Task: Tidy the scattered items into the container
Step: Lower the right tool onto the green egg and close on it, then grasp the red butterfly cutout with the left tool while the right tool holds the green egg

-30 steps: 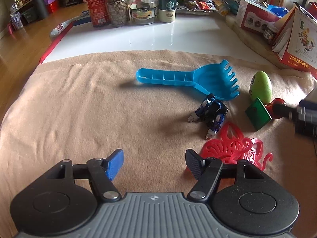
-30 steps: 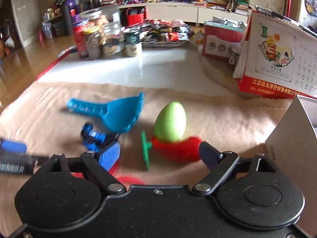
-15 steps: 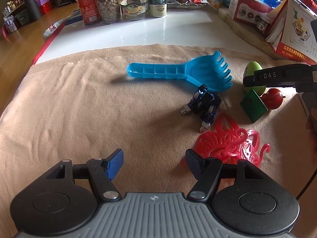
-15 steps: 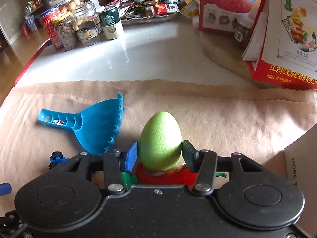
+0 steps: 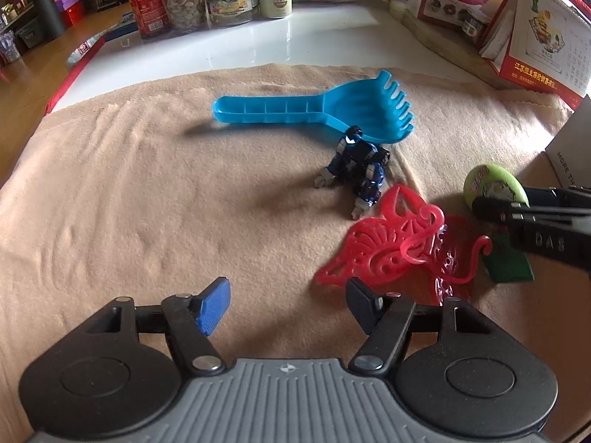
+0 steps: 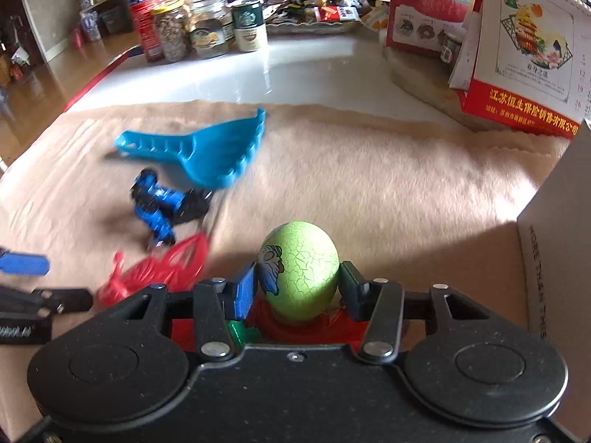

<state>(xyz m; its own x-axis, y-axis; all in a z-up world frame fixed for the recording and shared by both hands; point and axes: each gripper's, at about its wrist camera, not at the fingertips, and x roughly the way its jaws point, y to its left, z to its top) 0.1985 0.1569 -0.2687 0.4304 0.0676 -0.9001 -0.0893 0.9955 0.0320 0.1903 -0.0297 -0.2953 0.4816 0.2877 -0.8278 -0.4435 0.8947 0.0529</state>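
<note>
Green egg (image 6: 301,277): you have it between the jaws of your right gripper (image 6: 297,286), clamped across its widest part, blunt end down, raised just above the red toy (image 6: 306,326) and green square piece (image 5: 511,264) on the tan cloth (image 5: 129,192).
How it will handle: it looks like hard, smooth, light plastic. A rounded shell can squirt out of flat pads, so I judge you should keep the squeeze steady and the egg level, with no jerks.
Where to hold: at the broad middle, as you have it; nearer the narrow tip it would likely slip.
Container: the pale box (image 6: 554,221) stands at your right, close to the egg. Its near wall rises above the egg, so you will probably need to lift before you cross over its edge.
Left gripper (image 5: 288,304): jaws apart and holding nothing, low over the cloth, just short of the red cut-out ornament (image 5: 399,247).
Other scattered items: the ornament is thin and lacy, probably bendy, so take it by an outer edge. The blue robot toy (image 5: 356,171) touches the scoop end of the blue rake (image 5: 314,112); the rake's long handle is the easy grip.
Open room: the cloth on your left is bare. At the far side, jars (image 5: 207,0) and a desk calendar (image 6: 528,55) crowd the white counter (image 5: 258,48).
</note>
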